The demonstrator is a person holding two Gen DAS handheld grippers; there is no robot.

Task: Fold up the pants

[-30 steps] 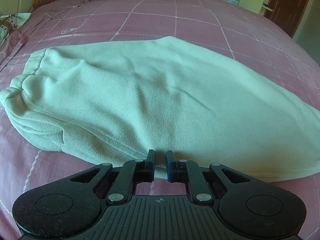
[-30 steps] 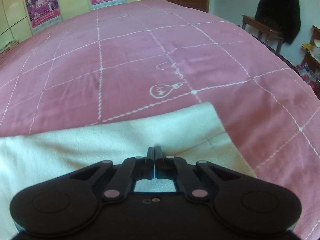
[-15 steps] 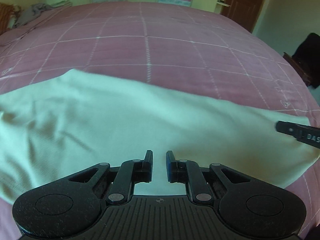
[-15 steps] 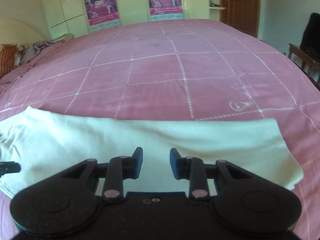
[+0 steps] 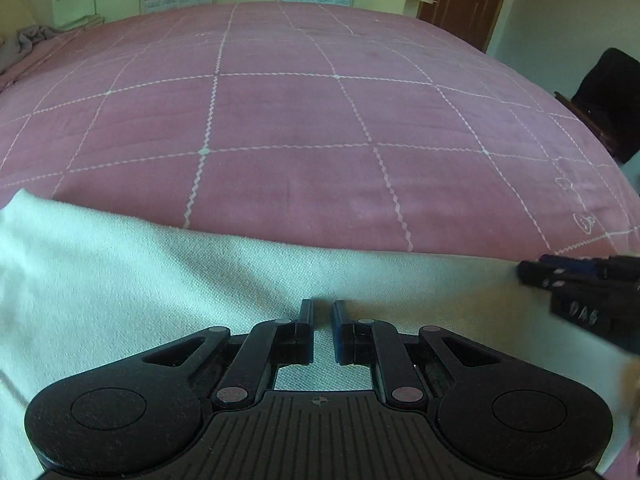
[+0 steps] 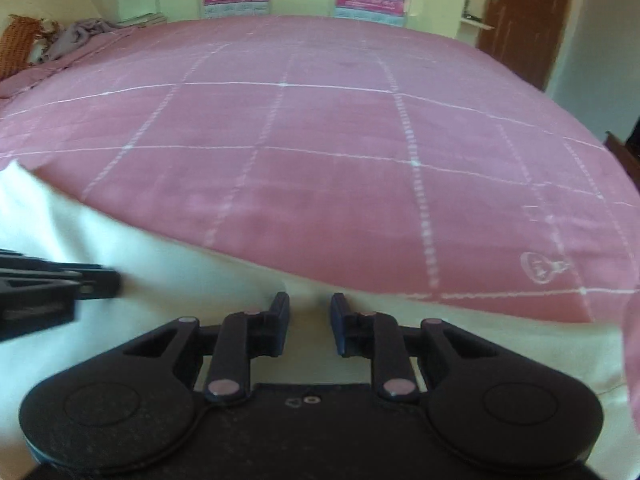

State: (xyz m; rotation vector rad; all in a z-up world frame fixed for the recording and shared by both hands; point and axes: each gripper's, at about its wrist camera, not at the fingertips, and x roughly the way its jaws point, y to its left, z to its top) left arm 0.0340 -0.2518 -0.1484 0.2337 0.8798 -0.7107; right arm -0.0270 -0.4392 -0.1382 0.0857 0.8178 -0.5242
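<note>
Pale cotton pants (image 5: 168, 280) lie flat along the near edge of your pink quilted bedspread (image 5: 304, 120). Your left gripper (image 5: 320, 316) is shut to its narrowest (nothing pinched that I can see). Your right gripper (image 6: 306, 312), jaws just closing, stands part open over the cloth, gripping nothing.

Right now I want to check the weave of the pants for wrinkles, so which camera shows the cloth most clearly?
The left wrist view: the pants are sharp there, the weave shows, and they span the frame's width. In the right wrist view the pants are blurred and washed out, with no texture to read, though their edge against the pink bedspread is visible.
</note>
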